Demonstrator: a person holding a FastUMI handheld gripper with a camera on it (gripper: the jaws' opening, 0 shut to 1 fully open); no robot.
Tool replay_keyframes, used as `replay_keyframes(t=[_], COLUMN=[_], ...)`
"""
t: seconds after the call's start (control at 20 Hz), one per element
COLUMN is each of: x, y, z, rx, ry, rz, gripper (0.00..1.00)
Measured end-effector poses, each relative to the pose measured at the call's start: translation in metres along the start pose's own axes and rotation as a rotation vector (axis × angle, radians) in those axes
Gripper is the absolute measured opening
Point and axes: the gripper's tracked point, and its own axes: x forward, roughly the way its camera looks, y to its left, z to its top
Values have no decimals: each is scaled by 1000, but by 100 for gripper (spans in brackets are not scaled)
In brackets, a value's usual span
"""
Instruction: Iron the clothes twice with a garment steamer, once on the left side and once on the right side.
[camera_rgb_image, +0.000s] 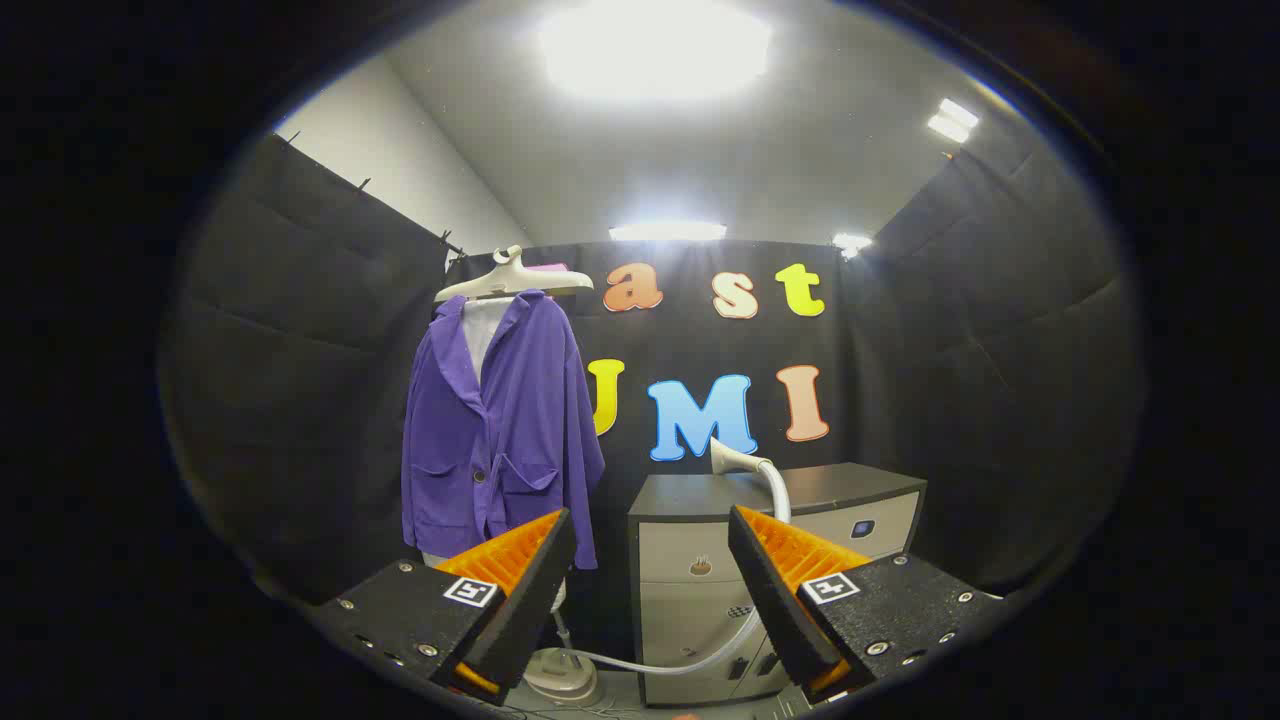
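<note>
**Claw spread wide, short of the steamer**

Claw (650, 560) held apart, fingers gripping nothing. Beyond and between the fingers: garment steamer head (728, 457), white, resting on top of a dark-topped cabinet (690, 570) with pale drawer fronts. Hose (690, 662) running from the head down in front of the cabinet to a white base (562, 678) on the floor, low between the fingers. Left of the cabinet, past the left finger: purple jacket (500, 430) hanging on a white hanger (512, 280), over a white garment visible at the collar.
</note>
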Motion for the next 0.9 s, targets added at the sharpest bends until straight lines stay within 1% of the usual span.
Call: replay_keyframes(t=[0.3, 0.9], x=[-4, -7], y=[-3, 3], z=[-4, 9], rx=[13, -1], ry=[14, -6], rz=[-29, -33], gripper=[94, 94])
